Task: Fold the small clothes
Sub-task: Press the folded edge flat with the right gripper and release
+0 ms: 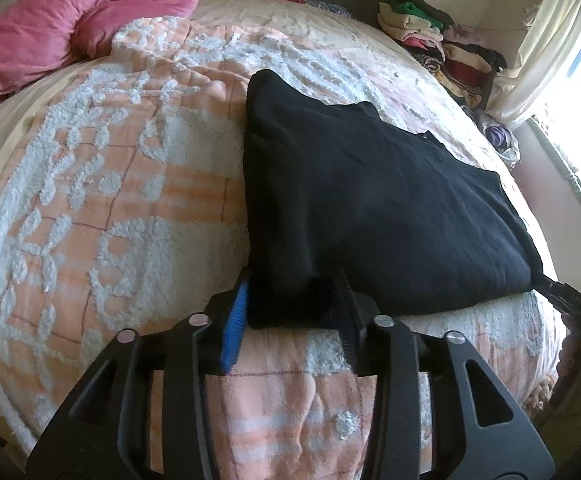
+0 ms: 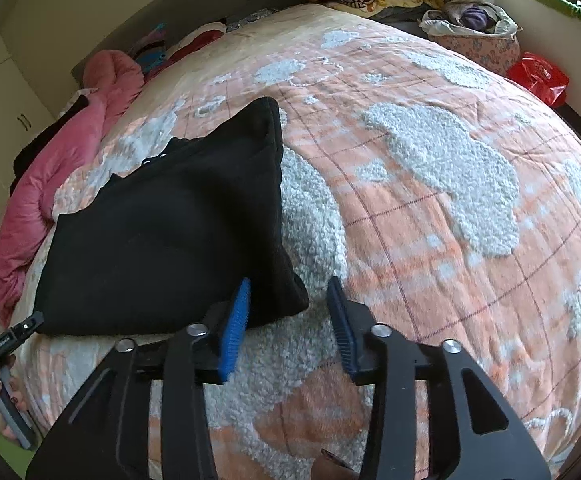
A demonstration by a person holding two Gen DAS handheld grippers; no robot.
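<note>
HOLD: your left gripper (image 1: 292, 312) has its fingers closed on the near corner of the black knit folded garment (image 1: 370, 208), likely pinning it | RIGHT: your right gripper (image 2: 290, 320) has fingers spread, holding nothing, beside the other near corner | PLACE: near edge of the bed (image 2: 450, 240) | LOOK: thick, layered, roughly square.

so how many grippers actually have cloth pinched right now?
1. Left gripper is shut on the black garment at its near corner. Right gripper is open beside the opposite corner, holding nothing.
</note>
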